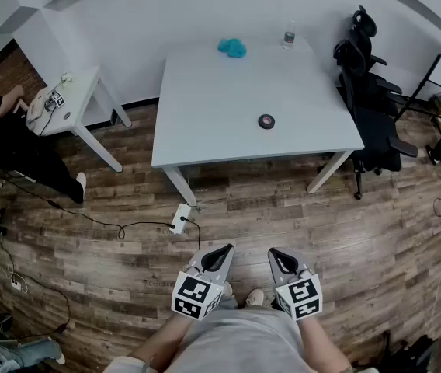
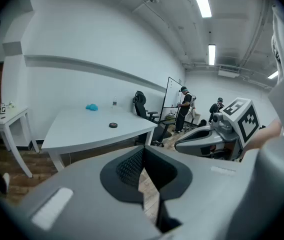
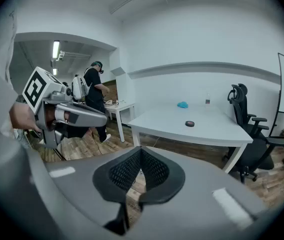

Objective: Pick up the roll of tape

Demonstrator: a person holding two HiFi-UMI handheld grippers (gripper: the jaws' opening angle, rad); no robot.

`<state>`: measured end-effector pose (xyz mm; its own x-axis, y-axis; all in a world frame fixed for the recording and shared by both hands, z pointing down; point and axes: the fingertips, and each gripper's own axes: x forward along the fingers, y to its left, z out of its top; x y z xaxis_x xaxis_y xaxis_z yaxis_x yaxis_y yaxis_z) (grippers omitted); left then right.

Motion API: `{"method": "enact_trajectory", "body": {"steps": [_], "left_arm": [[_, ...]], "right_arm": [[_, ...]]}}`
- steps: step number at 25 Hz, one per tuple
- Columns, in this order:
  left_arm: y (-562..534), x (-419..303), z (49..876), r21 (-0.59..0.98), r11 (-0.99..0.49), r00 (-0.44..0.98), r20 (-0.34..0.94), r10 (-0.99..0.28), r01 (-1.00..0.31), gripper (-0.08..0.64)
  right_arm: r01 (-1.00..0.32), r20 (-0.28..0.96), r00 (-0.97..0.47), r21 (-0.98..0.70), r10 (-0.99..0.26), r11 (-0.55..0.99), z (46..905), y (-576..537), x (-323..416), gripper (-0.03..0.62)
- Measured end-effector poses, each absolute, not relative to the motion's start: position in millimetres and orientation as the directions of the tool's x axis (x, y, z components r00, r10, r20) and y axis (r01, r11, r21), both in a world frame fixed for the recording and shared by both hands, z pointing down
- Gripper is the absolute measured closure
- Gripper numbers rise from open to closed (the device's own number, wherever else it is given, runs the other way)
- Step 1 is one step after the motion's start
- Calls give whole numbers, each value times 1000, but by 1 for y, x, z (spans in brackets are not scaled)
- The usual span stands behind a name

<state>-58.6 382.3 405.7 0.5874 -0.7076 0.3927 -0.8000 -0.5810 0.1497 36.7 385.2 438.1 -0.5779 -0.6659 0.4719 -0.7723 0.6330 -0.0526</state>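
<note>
The roll of tape (image 1: 266, 121) is a small black ring lying flat on the white table (image 1: 228, 92), toward its front right. It also shows as a dark disc in the left gripper view (image 2: 113, 125) and in the right gripper view (image 3: 189, 123). Both grippers are held low by the person's waist over the wood floor, well short of the table. My left gripper (image 1: 227, 249) (image 2: 143, 151) is shut with nothing in it. My right gripper (image 1: 275, 253) (image 3: 141, 151) is shut and empty too.
A blue cloth (image 1: 233, 48) and a clear bottle (image 1: 289, 35) sit at the table's far edge. Black office chairs (image 1: 368, 92) crowd its right side. A small white side table (image 1: 65, 103) and a seated person (image 1: 11, 138) are at left. A power strip (image 1: 180, 217) with cable lies on the floor.
</note>
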Motion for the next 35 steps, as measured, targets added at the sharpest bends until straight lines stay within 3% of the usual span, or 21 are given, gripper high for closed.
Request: {"method": "enact_trajectory", "body": {"steps": [11, 35], "left_arm": [[408, -33, 392, 147, -631, 633, 378, -676, -762, 543], [398, -64, 394, 138, -701, 695, 361, -622, -700, 543]], "right_arm": [[-786, 466, -566, -59, -680, 615, 427, 408, 49, 588], [-809, 410, -562, -90, -719, 581, 413, 393, 9, 584]]}}
